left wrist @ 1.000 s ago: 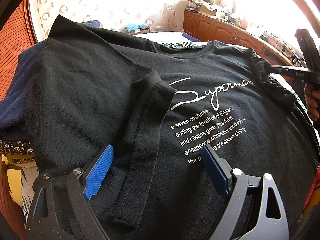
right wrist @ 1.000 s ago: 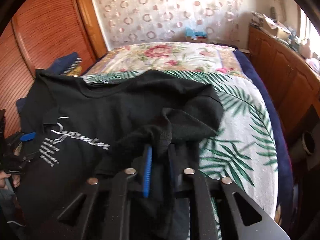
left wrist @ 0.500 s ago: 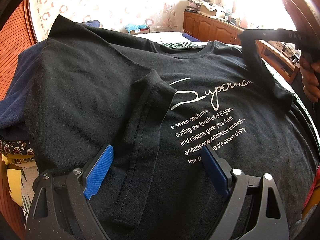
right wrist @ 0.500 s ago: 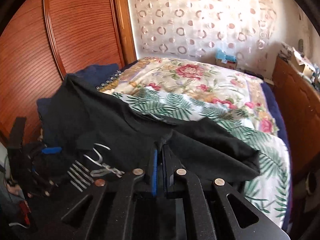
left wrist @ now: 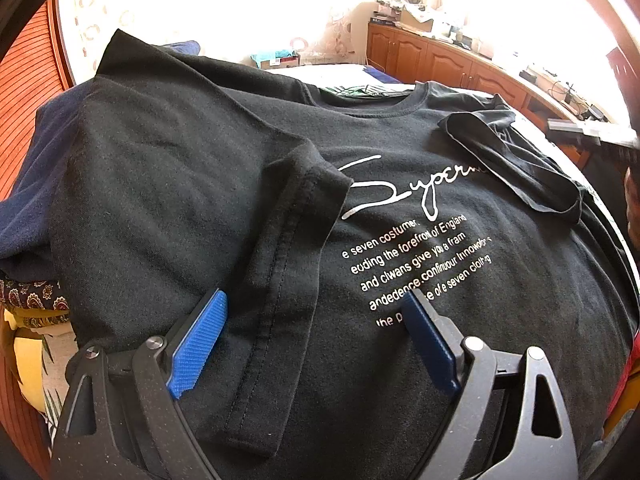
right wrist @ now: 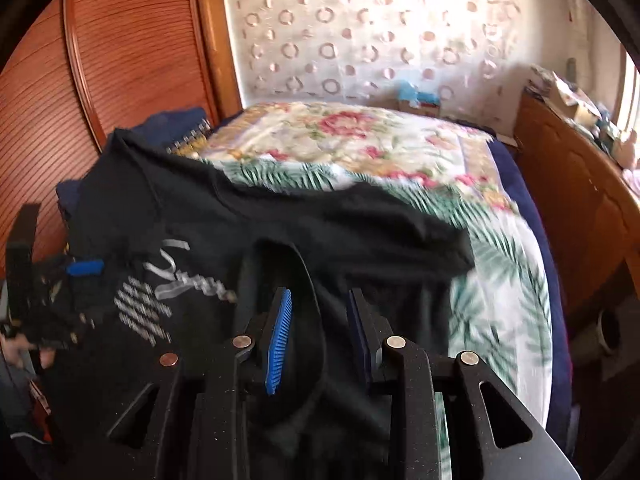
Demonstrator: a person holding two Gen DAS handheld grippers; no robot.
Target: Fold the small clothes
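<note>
A black T-shirt [left wrist: 400, 360] with white script print [left wrist: 400, 196] lies face up on the bed. Its left sleeve [left wrist: 288, 240] is folded inward over the chest. My left gripper [left wrist: 312, 300] hangs open low over the shirt, its blue pads on either side of that sleeve's hem. The right sleeve [left wrist: 512, 164] lies folded inward across the end of the print. My right gripper [right wrist: 319, 300] is over the shirt [right wrist: 360, 232]. Its jaws are opening; the black cloth lies slack below and between them and the pads do not press on it.
The bed cover [right wrist: 360, 140] has flowers and palm leaves and shows beyond the shirt. A navy garment [left wrist: 28, 208] lies under the shirt at the left. A slatted wooden door [right wrist: 132, 48] stands at the left. Wooden cabinets [right wrist: 572, 184] run along the right.
My right gripper carried the right sleeve up and inward over the shirt, then let it go; the sleeve now lies across the print's end. The left gripper has not moved.
</note>
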